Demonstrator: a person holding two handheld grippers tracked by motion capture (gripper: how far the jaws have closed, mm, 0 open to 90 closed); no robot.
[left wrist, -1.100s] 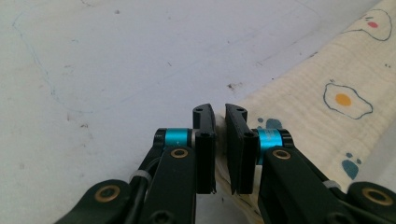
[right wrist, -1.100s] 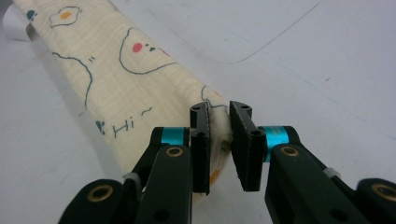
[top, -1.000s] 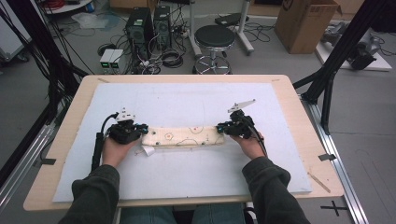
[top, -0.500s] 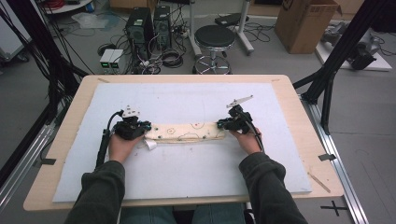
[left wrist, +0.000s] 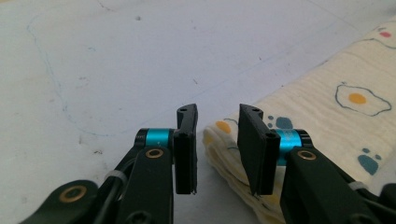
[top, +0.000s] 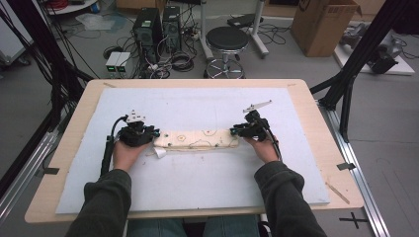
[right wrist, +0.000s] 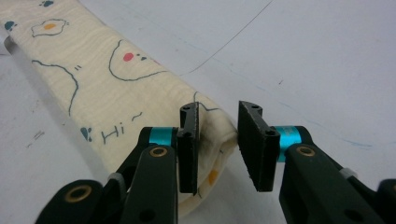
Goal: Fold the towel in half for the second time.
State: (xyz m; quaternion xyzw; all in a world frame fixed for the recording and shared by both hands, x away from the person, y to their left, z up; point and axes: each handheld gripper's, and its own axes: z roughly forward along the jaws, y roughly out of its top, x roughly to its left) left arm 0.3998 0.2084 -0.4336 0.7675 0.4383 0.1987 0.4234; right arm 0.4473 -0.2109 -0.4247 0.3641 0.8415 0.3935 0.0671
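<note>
A cream cloth (top: 197, 139) printed with fried eggs and small doodles lies folded into a long narrow strip across the white mat (top: 197, 106). My left gripper (top: 154, 135) is at the strip's left end and my right gripper (top: 234, 132) at its right end. In the left gripper view the left gripper (left wrist: 217, 112) is open, and the cloth's folded end (left wrist: 224, 140) lies in the gap against the right-hand jaw. In the right gripper view the right gripper (right wrist: 219, 108) is open too, with the cloth's other end (right wrist: 215, 133) between the jaws, unpinched.
The mat covers most of a wooden table (top: 316, 123). A small white tag (top: 160, 152) sticks out from the cloth near the left gripper. Beyond the table's far edge stand a stool (top: 227, 42), computer cases (top: 158, 24) and a cardboard box (top: 323, 24).
Both hands have shifted slightly away from the person and a little toward each other. The cloth strip has stayed flat on the mat.
</note>
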